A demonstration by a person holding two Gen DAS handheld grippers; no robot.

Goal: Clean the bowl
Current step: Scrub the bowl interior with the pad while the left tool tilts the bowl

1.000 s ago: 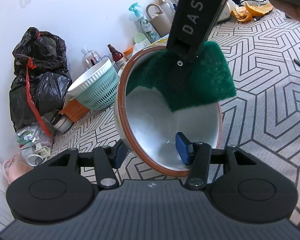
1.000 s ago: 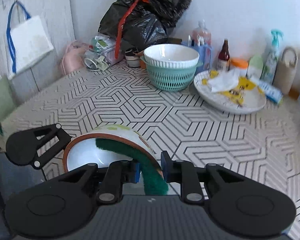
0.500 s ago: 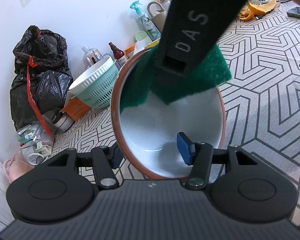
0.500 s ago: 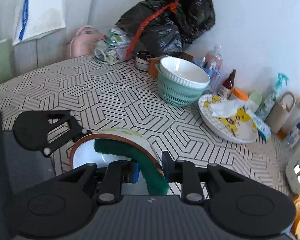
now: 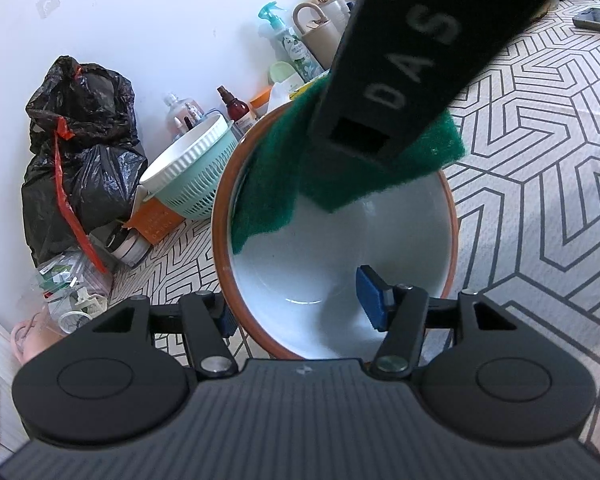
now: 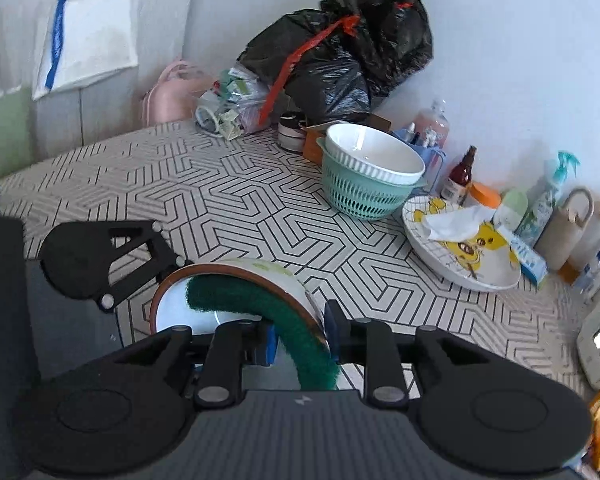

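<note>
A white bowl with a brown rim (image 5: pixel 324 280) is tilted on its side, held by my left gripper (image 5: pixel 296 312), which is shut on its near wall, one blue pad inside and one outside. My right gripper (image 6: pixel 300 338) is shut on a green scouring pad (image 6: pixel 260 300) and on the bowl's far rim together. The pad (image 5: pixel 340 168) is pressed against the upper inside of the bowl (image 6: pixel 180 308). The right gripper's black body (image 5: pixel 420 60) covers the top of the bowl in the left wrist view.
On the patterned table (image 6: pixel 240 208) stand a teal colander with a white bowl in it (image 6: pixel 368 176), a yellow cartoon plate with a tissue (image 6: pixel 460 244), bottles along the wall (image 6: pixel 548 200), and a black rubbish bag (image 6: pixel 340 52). A phone lies at the far right (image 5: pixel 596 20).
The green pad has slid along the upper inside of the bowl toward its left side. The bowl has tilted a little, and the right gripper has come closer to the left camera.
</note>
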